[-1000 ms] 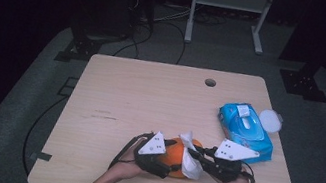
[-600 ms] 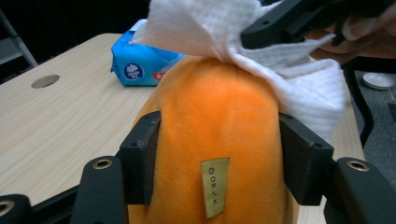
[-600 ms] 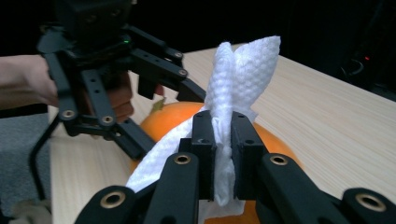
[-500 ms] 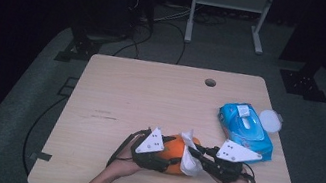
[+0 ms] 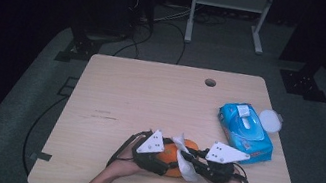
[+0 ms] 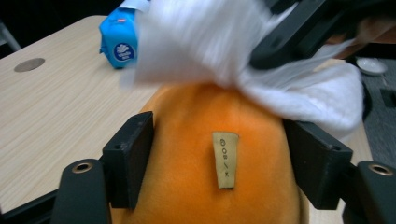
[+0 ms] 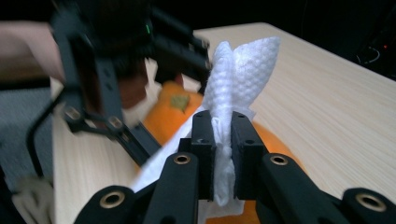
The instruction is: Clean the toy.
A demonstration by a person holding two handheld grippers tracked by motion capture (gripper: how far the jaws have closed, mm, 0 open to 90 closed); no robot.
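Along the left tool's (image 6: 219,154) view, a label (image 6: 224,159) marks the orange plush (image 6: 219,121).

Light is falling from above onto the tabletop (image 5: 149,99), leaving the surrounding room sinking into near black. The high view is looking soft and grainy, with no hard shadows or glare showing. In the left gripper view the white wipe (image 6: 210,42) is smearing with motion blur; in the right gripper view the background is blurring out of focus.

Wooden table (image 5: 149,99), orange plush (image 5: 174,159), wipes pack (image 5: 245,131)
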